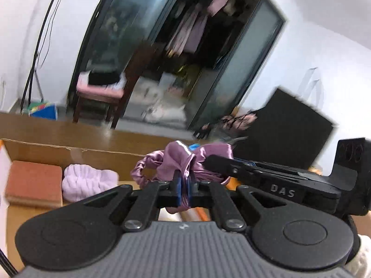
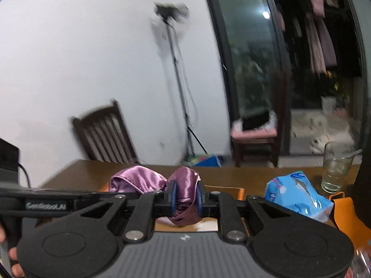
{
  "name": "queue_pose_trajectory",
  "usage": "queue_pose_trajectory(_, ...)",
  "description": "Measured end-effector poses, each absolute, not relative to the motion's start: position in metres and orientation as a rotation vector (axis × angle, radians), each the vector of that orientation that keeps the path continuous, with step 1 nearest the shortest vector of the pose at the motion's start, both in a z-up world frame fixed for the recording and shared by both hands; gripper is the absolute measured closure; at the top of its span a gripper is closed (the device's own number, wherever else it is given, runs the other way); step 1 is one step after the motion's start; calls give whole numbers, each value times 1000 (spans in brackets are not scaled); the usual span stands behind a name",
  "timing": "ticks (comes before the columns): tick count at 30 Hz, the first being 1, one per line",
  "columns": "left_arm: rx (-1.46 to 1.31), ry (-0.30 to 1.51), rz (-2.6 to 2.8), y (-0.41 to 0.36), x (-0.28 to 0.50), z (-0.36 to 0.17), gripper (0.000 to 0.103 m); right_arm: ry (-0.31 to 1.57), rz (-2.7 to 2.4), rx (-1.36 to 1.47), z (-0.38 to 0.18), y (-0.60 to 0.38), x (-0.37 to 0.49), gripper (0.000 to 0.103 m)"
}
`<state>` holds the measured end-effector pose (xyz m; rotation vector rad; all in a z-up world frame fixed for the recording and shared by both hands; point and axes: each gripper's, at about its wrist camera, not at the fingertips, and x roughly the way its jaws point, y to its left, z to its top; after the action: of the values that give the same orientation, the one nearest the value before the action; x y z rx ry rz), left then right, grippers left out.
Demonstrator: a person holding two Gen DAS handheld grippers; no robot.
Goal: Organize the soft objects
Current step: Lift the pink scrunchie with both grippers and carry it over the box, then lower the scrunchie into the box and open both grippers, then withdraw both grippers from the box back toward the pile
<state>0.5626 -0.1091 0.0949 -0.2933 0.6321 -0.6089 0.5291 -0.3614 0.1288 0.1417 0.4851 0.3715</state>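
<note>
A shiny purple satin cloth point(image 1: 176, 162) hangs bunched between both grippers above the wooden table point(image 1: 69, 129). My left gripper point(image 1: 184, 188) is shut on one end of it. The right gripper's black body point(image 1: 278, 185) reaches in from the right beside the same cloth. In the right wrist view my right gripper point(image 2: 185, 197) is shut on the other end of the satin cloth point(image 2: 139, 180), and the left gripper's body point(image 2: 46, 199) crosses at the left. A lilac fluffy cloth point(image 1: 88, 181) and a folded rust-brown towel point(image 1: 34, 184) lie in a cardboard box point(image 1: 69, 155).
A blue tissue pack point(image 2: 299, 194), a glass with a spoon point(image 2: 336, 169) and an orange item point(image 2: 347, 215) are on the table at right. A dark chair point(image 2: 104, 134), a fan stand point(image 2: 180, 88) and a pink-cushioned stool point(image 2: 255, 139) are behind. A black panel point(image 1: 285, 127) stands right.
</note>
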Motion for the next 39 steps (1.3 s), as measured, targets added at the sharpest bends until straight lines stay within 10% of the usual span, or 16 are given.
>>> queue_pose_trajectory(15,-259,943,-471,-114,673,7,93,824,227,-133,43,-294,665,86)
queue_pose_trajectory(20,-255,906,-446,-101,650,41,59,832,249,-109,56,-304,660,69)
queue_pose_trajectory(22,-262,875,-459,-95,641,61,58,813,253,-95,70,-310,653,53)
queue_pose_trajectory(39,-121,569,-392,-45,443,210,31,550,224,-140,233,-339,472,43)
